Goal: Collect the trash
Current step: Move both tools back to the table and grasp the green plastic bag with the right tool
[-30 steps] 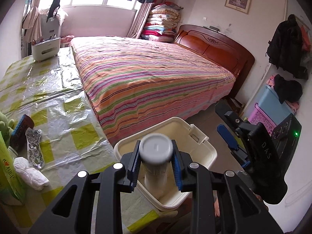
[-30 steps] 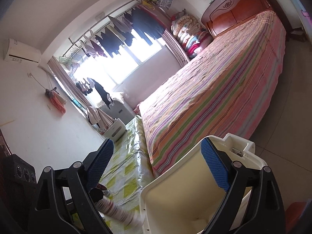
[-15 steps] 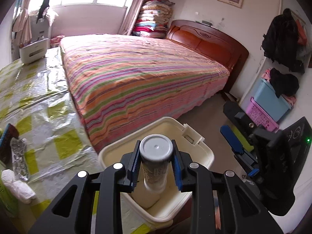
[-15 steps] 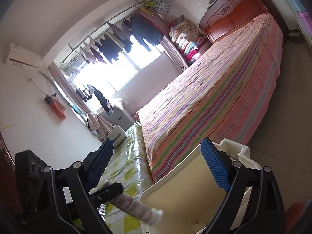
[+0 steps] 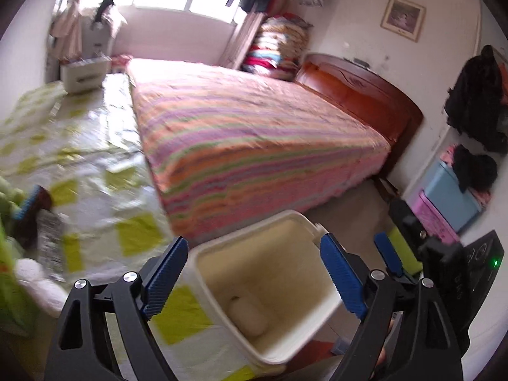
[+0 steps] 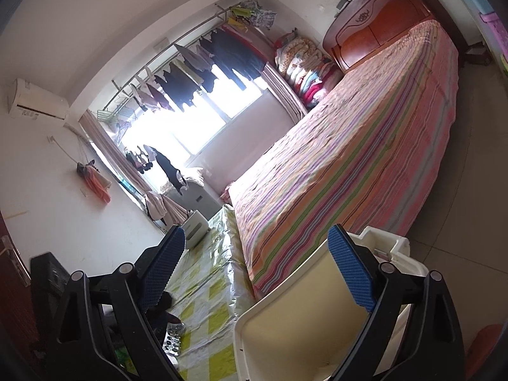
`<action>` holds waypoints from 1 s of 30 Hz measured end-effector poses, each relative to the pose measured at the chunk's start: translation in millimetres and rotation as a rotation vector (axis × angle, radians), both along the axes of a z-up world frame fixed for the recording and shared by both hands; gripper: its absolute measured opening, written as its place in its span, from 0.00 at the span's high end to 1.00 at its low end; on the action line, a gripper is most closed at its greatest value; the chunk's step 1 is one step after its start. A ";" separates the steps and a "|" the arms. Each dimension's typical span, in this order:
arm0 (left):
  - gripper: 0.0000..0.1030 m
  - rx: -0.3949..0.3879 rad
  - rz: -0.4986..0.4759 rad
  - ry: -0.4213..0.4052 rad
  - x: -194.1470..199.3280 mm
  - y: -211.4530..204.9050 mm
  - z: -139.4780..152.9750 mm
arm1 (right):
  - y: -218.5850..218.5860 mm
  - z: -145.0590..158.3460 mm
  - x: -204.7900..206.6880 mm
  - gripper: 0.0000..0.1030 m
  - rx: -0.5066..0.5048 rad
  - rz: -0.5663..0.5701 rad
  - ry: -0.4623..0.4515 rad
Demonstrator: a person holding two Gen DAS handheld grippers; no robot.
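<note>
Left hand-held gripper: jaws opening, now wide apart, nothing between the pads. It hangs directly above the open bin, pointing down into it. A pale cylindrical bottle lies on the bin floor, free of the gripper.

Right hand-held gripper: jaws spread, empty. It sits just beside the bin, at its right edge, and the bin's near wall fills the lower part of the right wrist view.

Worktop, left of the bin: covered with a yellow-and-white checked cloth under clear plastic. Still lying there, well apart from the bin: a crinkled silver wrapper, a white crumpled wad, a dark object with a blue edge. View is blurred; cannot identify them more closely. Striped bed stands behind the bin.

Step in hand, as judged: drop of one item into the bin, release under way. Task part done.

Next move calls for: swing the left gripper from above the bin toward the worktop, line the open jaws over the wad or wrapper, close lightly, since both look soft and thin.
</note>
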State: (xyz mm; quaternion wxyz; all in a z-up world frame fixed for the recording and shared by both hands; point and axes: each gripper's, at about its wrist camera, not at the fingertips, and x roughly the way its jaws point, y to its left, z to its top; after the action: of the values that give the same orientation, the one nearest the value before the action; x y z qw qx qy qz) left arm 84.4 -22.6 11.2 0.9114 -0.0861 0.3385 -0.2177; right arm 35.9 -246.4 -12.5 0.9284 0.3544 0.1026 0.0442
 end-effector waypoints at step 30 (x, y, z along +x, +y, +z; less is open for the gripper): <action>0.19 0.178 0.504 -0.080 -54.1 231.5 41.5 | 253.9 31.4 83.5 0.11 -0.384 0.687 0.013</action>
State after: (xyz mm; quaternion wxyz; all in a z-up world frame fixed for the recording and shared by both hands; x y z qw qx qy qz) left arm 30.3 208.9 52.7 0.9535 -0.0785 0.2877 0.0436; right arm 119.4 7.6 18.9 0.9082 0.1195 0.2276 0.3303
